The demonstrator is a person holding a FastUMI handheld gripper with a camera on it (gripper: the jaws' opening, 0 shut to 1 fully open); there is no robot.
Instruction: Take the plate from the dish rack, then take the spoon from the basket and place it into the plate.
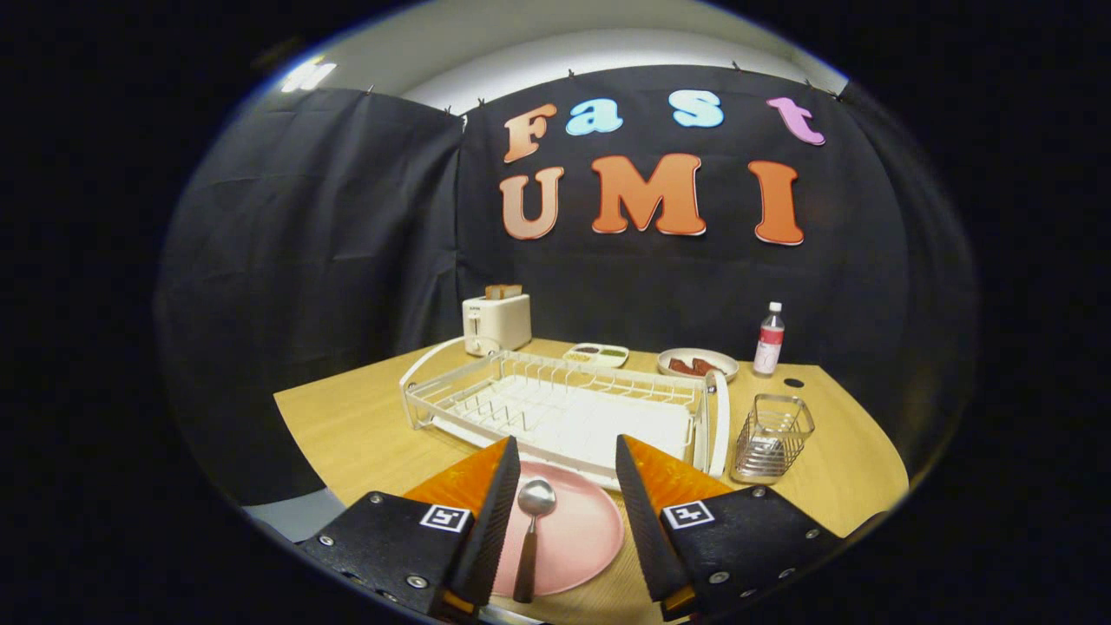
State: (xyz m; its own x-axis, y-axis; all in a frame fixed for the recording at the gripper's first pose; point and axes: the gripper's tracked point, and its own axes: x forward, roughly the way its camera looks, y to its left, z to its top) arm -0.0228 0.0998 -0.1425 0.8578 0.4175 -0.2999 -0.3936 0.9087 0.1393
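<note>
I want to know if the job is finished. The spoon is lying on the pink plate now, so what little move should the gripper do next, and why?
Probably just back away from the table. The spoon already lies on the pink plate, between the open gripper fingers, which do not touch it. The dish rack holds no plate and the basket looks empty, so nothing seems left to pick up.

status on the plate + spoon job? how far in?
Looks finished. The pink plate sits on the table in front of the dish rack, and the spoon lies on it. The basket stands beside the rack. The gripper is open, its fingers either side of the spoon, gripping nothing. Nothing appears left.
</note>
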